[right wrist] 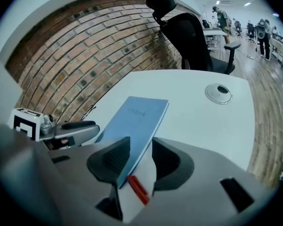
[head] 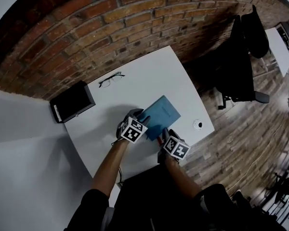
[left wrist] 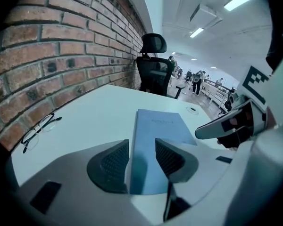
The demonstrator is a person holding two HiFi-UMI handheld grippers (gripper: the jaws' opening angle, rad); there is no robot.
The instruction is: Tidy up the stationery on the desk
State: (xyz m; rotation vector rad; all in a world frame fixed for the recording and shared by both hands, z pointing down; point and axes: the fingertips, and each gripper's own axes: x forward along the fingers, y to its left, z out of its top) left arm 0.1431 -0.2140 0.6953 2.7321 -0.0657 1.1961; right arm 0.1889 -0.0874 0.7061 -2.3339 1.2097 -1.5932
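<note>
**A:** Where is the notebook on your feed?

**B:** The blue notebook lies flat on the white tabletop, towards the front edge, with its near end right at both my tools. The glasses are well apart from it, up by the brick wall.

**A:** And the jaws?

**B:** My left hand-held gripper has its jaws wide apart. I see the cover between them, but the pads aren't pressing on it. My right hand-held gripper is also apart, with the notebook's near corner in the gap. There's a small red strip just below that corner, and I can't tell what it is.

**A:** How do you expect it to handle?

**B:** I'd say light and thin, with a smooth cover that looks bendy, so it would probably droop if pinched at one corner. Lying flat, it leaves little room for a lower jaw to get under. I'd take the near short edge, one tool towards each corner, and bite deep enough that it doesn't slip
</note>
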